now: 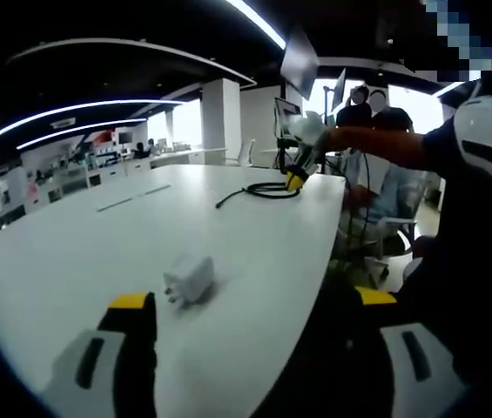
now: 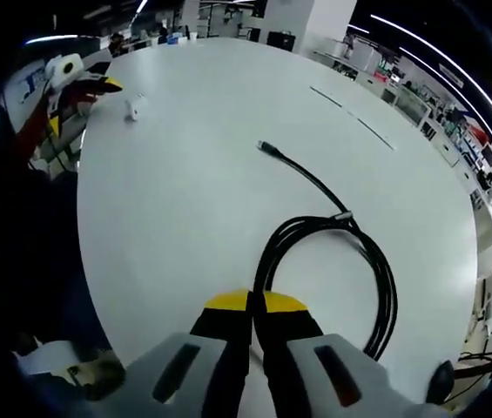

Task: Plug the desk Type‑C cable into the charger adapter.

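Observation:
A small white charger adapter (image 1: 189, 277) lies on the white table (image 1: 97, 235), just ahead of my left gripper (image 1: 254, 300), whose jaws stand wide open with nothing between them. At the table's far end a black Type-C cable (image 1: 267, 189) lies coiled, and my right gripper (image 1: 296, 178) is down at its edge. In the right gripper view the coil (image 2: 350, 235) spreads in front of my right gripper (image 2: 256, 303). Its yellow tips are shut together where the coil's near side runs in. The cable's free plug end (image 2: 266, 146) points across the table toward the adapter (image 2: 134, 106) and the left gripper (image 2: 76, 78).
The table's curved edge (image 1: 337, 226) runs along the right, with the person's arm and body beside it. Office chairs, a monitor (image 1: 287, 113) and seated people stand beyond the far end. Two thin slots (image 2: 350, 113) mark the tabletop.

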{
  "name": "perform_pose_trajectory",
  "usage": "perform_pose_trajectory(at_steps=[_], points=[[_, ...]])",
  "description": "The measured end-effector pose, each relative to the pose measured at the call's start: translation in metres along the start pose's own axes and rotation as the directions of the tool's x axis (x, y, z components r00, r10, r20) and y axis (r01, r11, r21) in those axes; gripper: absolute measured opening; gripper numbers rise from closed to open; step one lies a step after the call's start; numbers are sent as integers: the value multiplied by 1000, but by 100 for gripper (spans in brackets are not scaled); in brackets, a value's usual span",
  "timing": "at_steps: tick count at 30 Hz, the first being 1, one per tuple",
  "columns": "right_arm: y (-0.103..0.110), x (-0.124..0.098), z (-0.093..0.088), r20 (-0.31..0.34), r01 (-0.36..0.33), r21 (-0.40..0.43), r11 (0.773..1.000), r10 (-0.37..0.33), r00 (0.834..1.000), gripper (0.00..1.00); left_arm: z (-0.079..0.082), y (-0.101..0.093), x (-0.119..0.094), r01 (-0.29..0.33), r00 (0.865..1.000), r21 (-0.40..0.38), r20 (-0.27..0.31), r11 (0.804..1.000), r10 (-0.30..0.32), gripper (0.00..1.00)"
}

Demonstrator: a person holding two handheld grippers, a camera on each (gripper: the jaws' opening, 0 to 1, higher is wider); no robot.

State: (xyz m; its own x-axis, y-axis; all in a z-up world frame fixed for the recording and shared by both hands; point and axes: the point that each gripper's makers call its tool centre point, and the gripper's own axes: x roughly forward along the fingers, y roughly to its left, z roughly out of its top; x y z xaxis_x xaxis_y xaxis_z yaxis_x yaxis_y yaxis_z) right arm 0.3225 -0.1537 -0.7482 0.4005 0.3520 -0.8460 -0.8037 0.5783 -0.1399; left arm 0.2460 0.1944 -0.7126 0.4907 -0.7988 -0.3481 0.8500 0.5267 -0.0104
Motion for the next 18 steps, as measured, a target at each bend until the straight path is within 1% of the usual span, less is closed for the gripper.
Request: perform_pose_trajectory(at_steps=[5, 9, 17, 18], points=[[7, 3, -4, -6, -19, -6, 1000, 19, 1000, 1, -1, 0, -1, -2, 1000, -3, 2, 1000, 2, 92], [11, 5, -8, -23, -27, -23, 999, 26, 999, 1, -2, 0, -1, -1, 1000, -4, 0, 1000, 1, 92], [15, 6, -9, -15, -35, -31, 999, 35, 999, 1, -2, 2, -2, -3, 1000, -4, -1, 1000, 2, 92], [16, 5, -10, -14, -39, -46, 998, 39, 999, 2, -2, 2, -2, -3, 1000, -5, -1, 1000, 3, 92]])
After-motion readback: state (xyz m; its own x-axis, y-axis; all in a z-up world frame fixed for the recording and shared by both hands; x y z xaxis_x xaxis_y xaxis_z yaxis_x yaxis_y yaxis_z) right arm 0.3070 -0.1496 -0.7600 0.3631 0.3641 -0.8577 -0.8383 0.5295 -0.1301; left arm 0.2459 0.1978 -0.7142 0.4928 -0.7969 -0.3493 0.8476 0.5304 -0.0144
